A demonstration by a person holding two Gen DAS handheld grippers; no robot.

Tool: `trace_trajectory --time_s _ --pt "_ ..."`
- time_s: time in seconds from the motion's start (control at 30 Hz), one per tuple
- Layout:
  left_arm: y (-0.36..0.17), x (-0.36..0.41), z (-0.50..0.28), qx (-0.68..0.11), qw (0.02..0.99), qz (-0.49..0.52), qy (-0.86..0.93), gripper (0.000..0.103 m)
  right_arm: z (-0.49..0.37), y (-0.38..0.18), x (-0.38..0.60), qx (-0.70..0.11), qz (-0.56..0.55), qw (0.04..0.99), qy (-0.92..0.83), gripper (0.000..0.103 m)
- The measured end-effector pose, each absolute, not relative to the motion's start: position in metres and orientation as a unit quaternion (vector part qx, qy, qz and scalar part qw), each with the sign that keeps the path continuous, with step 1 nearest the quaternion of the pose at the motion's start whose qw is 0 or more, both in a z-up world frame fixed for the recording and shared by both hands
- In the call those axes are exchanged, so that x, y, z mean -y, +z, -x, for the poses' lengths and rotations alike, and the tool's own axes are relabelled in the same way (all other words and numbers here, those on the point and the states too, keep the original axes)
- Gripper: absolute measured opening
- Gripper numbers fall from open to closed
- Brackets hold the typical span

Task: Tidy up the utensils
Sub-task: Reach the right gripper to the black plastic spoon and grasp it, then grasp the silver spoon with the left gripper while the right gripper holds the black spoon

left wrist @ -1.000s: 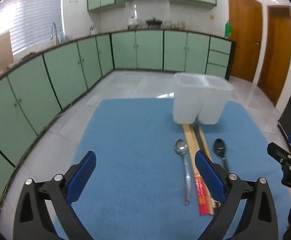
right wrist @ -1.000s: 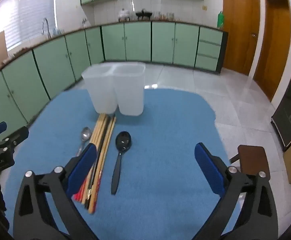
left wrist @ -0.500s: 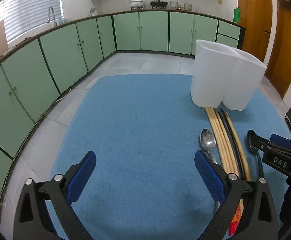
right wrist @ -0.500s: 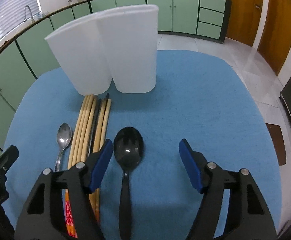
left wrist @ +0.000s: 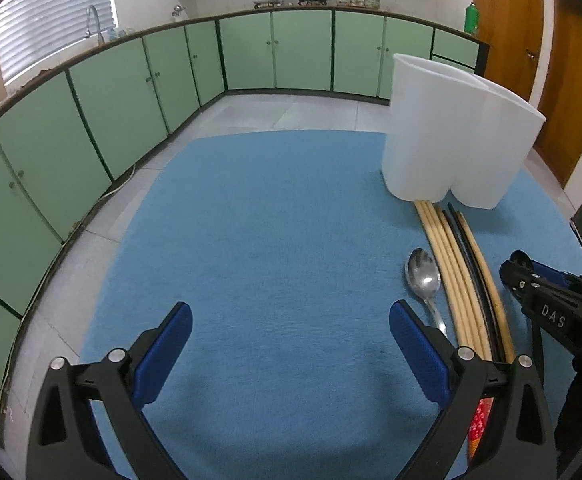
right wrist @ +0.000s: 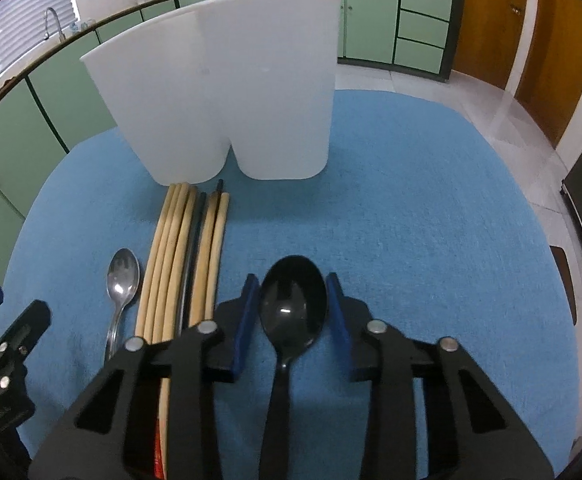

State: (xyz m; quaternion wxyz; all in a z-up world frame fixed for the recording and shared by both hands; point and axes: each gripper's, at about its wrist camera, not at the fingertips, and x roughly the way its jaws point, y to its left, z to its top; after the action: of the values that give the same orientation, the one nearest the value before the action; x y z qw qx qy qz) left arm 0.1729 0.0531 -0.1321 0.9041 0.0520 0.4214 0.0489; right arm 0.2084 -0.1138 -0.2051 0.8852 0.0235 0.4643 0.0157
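The right gripper (right wrist: 293,312) has its blue pads narrowed around the bowl of the black spoon (right wrist: 291,320), which lies on the blue mat (right wrist: 431,240); whether they press it, I cannot tell. The left gripper (left wrist: 289,340) is spread wide above bare mat. Chopsticks (right wrist: 183,264) and a metal spoon (right wrist: 121,280) lie before the white two-compartment holder (right wrist: 227,92) near the mat's far edge.

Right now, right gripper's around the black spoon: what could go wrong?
1. The right gripper straddles the black spoon at its rounded bowl, so closing there may let it slip or pivot.
2. The chopsticks lie right beside the left finger and could get nudged.
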Motion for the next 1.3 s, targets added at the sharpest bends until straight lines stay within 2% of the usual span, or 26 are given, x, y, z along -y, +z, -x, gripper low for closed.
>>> trace_trajectory --time_s 0.37,0.83,1.3 --pt "-0.160 -0.009 -0.202 -0.453 0.889 -0.065 -0.002 0.097 -0.185 -0.200 0.135 -0.466 -0.029 0.884 0.019 0.032" --pt "-0.181 -0.030 -0.222 -0.473 0.880 -0.040 0.006 0.098 -0.172 -0.199 0.132 -0.460 -0.016 0.887 0.020 0.032" --pt "-0.182 -0.018 -0.267 -0.475 0.879 -0.045 0.001 0.096 -0.184 -0.189 0.132 -0.483 -0.019 0.875 0.030 0.041"
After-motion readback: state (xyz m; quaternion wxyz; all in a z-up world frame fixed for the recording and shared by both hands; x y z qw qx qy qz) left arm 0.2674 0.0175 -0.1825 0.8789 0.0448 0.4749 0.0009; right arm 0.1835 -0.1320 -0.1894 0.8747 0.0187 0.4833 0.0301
